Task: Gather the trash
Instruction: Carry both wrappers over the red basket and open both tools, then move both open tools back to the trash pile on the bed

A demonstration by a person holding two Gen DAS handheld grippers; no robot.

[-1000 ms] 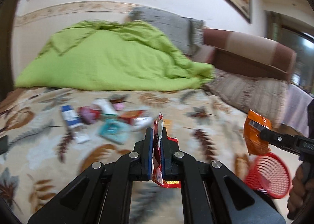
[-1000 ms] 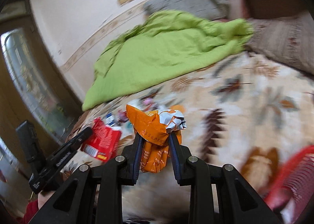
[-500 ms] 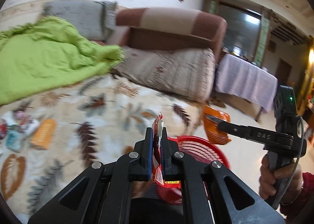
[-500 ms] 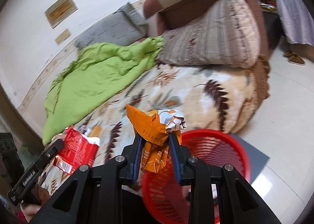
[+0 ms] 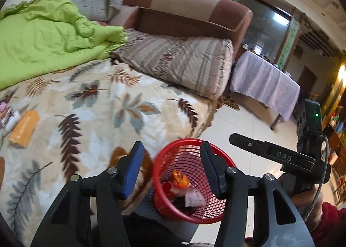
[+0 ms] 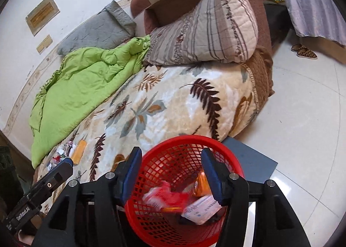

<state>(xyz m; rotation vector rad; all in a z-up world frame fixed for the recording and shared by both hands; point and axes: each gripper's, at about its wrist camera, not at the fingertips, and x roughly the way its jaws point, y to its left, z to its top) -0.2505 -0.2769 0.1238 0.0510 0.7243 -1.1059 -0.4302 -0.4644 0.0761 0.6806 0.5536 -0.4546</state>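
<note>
A red mesh basket (image 5: 164, 156) (image 6: 229, 152) stands on the floor by the bed's edge. Both grippers hang open and empty above it: my left gripper (image 5: 170, 168) and my right gripper (image 6: 170, 173). Inside the basket lie an orange wrapper (image 5: 179, 179) (image 6: 201, 184), a red wrapper (image 6: 164, 198) and a white packet (image 5: 193, 198) (image 6: 201, 208). On the leaf-print blanket (image 5: 97, 113) (image 6: 173, 104), an orange packet (image 5: 23, 128) (image 6: 79, 152) and several small wrappers (image 6: 61, 153) remain at the far left.
A green quilt (image 5: 43, 37) and a striped pillow (image 5: 183, 63) lie at the bed's head by a brown headboard (image 5: 190, 11). A cloth-covered table (image 5: 266, 82) stands to the right over white tile floor (image 6: 302, 106). A grey mat (image 6: 253, 156) lies under the basket.
Both grippers opened over the basket. The red wrapper left my left gripper and the orange wrapper left my right gripper; both now lie inside the basket.
</note>
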